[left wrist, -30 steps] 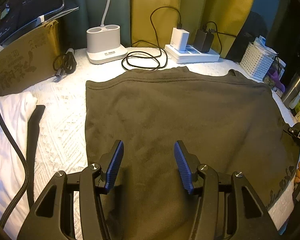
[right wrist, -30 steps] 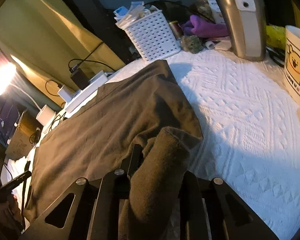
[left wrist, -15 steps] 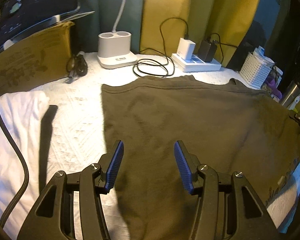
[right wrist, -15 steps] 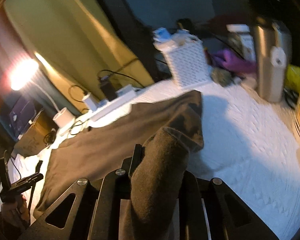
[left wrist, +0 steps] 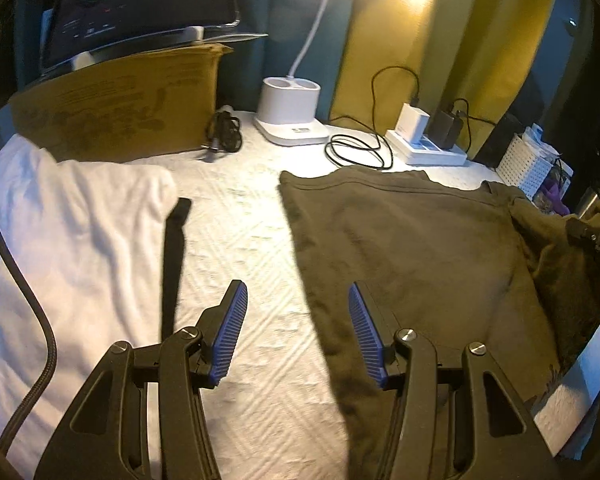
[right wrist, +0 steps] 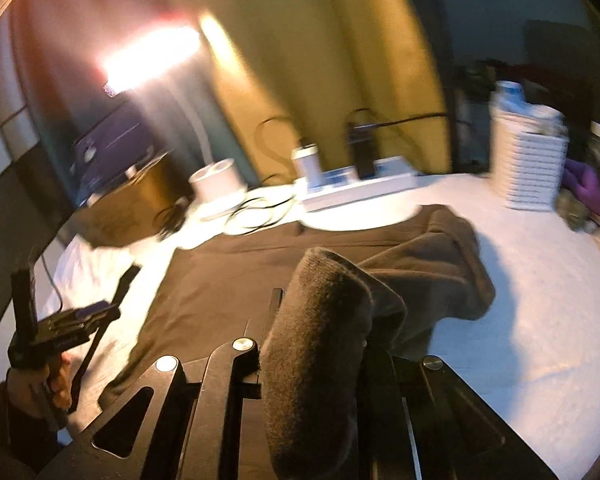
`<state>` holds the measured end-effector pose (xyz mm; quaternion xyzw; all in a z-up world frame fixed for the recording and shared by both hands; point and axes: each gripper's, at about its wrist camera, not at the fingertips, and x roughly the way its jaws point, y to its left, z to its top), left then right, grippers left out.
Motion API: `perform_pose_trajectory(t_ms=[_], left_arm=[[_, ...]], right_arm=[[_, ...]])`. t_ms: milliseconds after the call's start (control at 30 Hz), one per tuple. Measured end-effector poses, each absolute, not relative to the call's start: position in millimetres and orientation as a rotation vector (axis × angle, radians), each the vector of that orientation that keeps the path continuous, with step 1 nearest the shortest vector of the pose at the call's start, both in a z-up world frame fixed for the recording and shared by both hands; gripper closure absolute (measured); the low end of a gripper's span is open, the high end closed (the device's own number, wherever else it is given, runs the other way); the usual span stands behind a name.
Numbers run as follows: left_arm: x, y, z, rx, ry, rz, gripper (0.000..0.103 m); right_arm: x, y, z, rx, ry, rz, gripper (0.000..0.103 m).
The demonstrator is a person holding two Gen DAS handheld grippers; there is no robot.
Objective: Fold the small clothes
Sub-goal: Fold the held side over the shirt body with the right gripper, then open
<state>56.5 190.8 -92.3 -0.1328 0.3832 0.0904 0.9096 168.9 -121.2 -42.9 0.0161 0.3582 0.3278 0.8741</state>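
Left wrist view shows the bench (left wrist: 260,420), covered in a white textured cloth, with the dark olive-brown garment (left wrist: 412,248) spread flat over its right part; a white garment (left wrist: 72,248) lies well apart at the left, and a lamp base (left wrist: 290,110) and power strip (left wrist: 428,148) stand beyond the far hem. The dark garment looks soft, thick and fleecy, light enough to lift by 1 edge, and limp, so it will likely drape and sag wherever it is unsupported. Its right side is already raised and curling over the flat part. In the right wrist view, the right hand-held gripper (right wrist: 316,364) is pressed together on a bunched fold of that raised edge, the cloth humping up between the jaws. The left hand-held gripper (left wrist: 296,332) is spread and holds nothing, poised over the garment's left edge where cloth meets bare bench. A good hold, I judge, is a corner or hem pinched through all layers, since fleece should grip the ribbed pads (left wrist: 230,332) well.
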Motion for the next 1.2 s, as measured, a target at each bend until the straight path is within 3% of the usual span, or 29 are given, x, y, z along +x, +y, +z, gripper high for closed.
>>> perform_pose_trajectory(t_ms=[433, 767, 1067, 1100, 1200], left_arm=[[26, 202, -82, -0.276, 0.752, 0.172, 0.05], [13, 208, -81, -0.29, 0.742, 0.187, 0.05], [7, 208, -71, -0.271, 0.732, 0.216, 0.05], [7, 208, -70, -0.265, 0.734, 0.222, 0.05], [9, 207, -66, -0.245, 0.737, 0.242, 0.05]], right_arm=[[116, -1, -95, -0.115, 0.868, 0.868, 0.091], [78, 35, -118, -0.268, 0.886, 0.846, 0.091], [55, 46, -115, -0.312, 0.895, 0.96, 0.081], [51, 46, -114, -0.319, 0.893, 0.983, 0.073], [43, 40, -104, -0.275, 0.872, 1.046, 0.019]])
